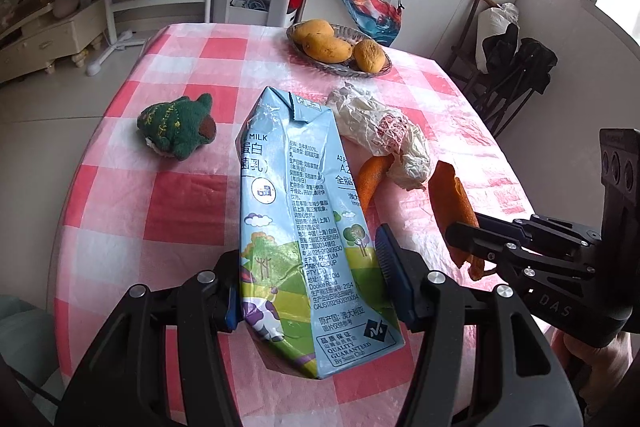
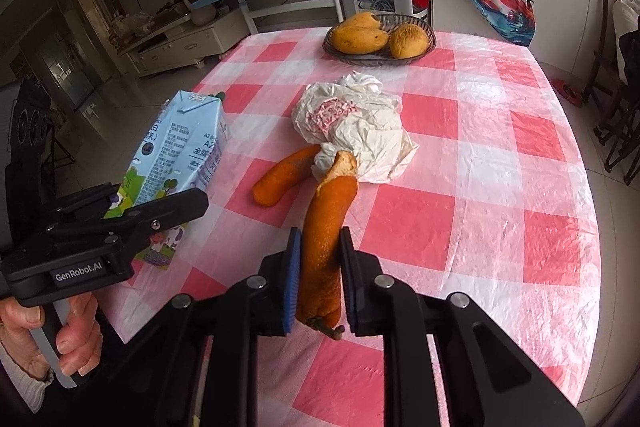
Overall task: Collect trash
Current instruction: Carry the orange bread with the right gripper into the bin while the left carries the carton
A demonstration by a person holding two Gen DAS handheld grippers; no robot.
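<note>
Two pieces of trash are already sitting in jaws, two more are waiting on the checked tablecloth (image 1: 184, 219).

Far left, a green stuffed toy (image 1: 176, 129) is lying clear of everything; probably not trash.

The left gripper (image 1: 310, 291) is clamping the milk carton (image 1: 296, 219) near its base, pads pressing both side faces. The carton is looking creased and dented, so likely empty: light, thin-walled, buckling under squeeze. The glossy coating is probably slippery. The low grip near the folded bottom seam is the stiffer zone; mid-body would be caving in.

Next right, a loose orange peel strip (image 2: 286, 177) is lying on the cloth beside the carton, one end tucked under the crumpled paper wrapper (image 2: 360, 131). The wrapper is soft, nearly weightless and springy; a pinch on the thick bunched middle is looking best, since a loose edge could tear or slip out.

The right gripper (image 2: 319, 275) is closing narrowly on a second curled peel (image 2: 326, 227), pads touching both sides near the stem end. The peel is leathery, limp and light; its far end is drooping onto the wrapper, so it may drag that along.

At the back, a basket (image 2: 332, 47) of mangoes (image 2: 360, 39) is sitting well apart.
</note>
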